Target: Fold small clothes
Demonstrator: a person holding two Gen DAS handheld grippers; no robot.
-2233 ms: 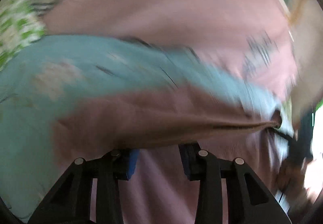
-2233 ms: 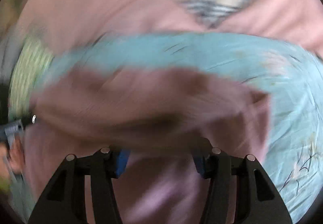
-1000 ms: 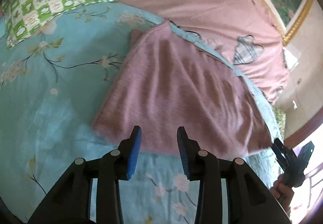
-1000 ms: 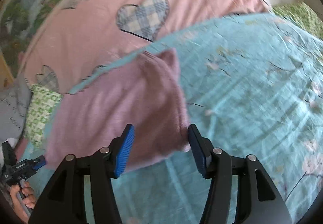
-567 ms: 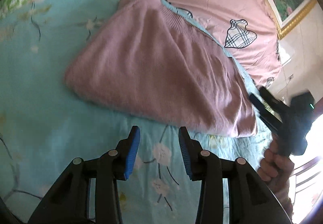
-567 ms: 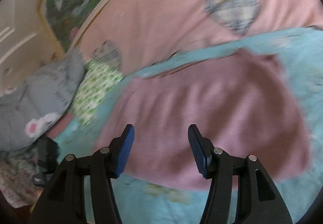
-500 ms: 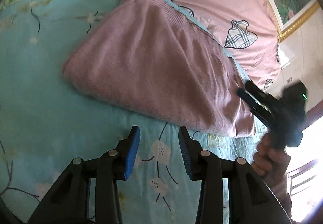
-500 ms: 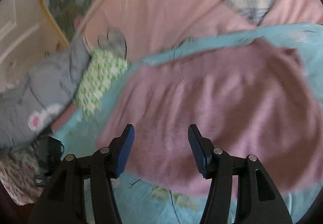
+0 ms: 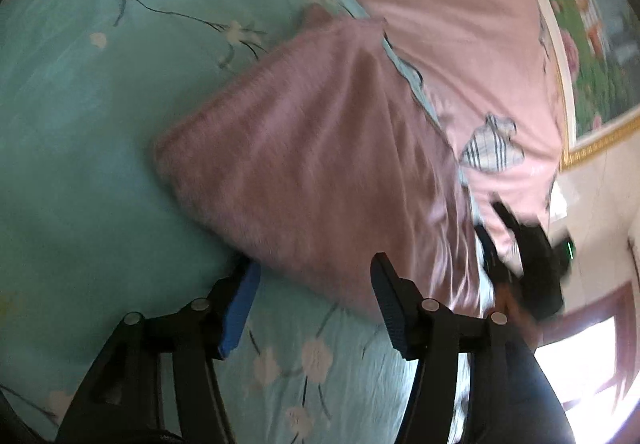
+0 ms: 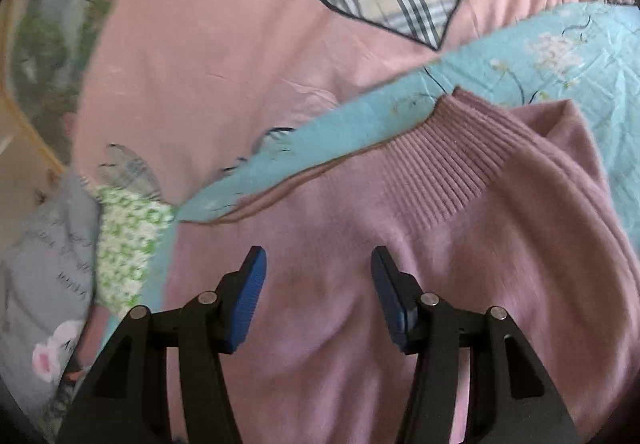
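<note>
While the mauve knit sweater [image 9: 316, 160] lies flat on the turquoise floral bedsheet [image 9: 80, 116], it looks folded at least once, so I judge the task partly done, with further folds likely left. Its ribbed band [image 10: 448, 168] faces the far edge of the sheet, next to the pink quilt with plaid hearts [image 10: 248, 44].

Just at the near edge of the sweater, the left gripper [image 9: 314, 304] has its jaws spread wide and holds nothing, one blue pad close to the cloth's edge. Over the middle of the sweater, the right gripper [image 10: 318, 292] is likewise spread apart and empty; whether its tips touch the knit I cannot tell.

Only the left view shows the sweater's whole outline, blurred, with the other gripper at its far right end. Only the right view shows the ribbing sharply, plus a green checked pillow [image 10: 124, 240] and a grey cloth [image 10: 44, 264] beside the sheet.
</note>
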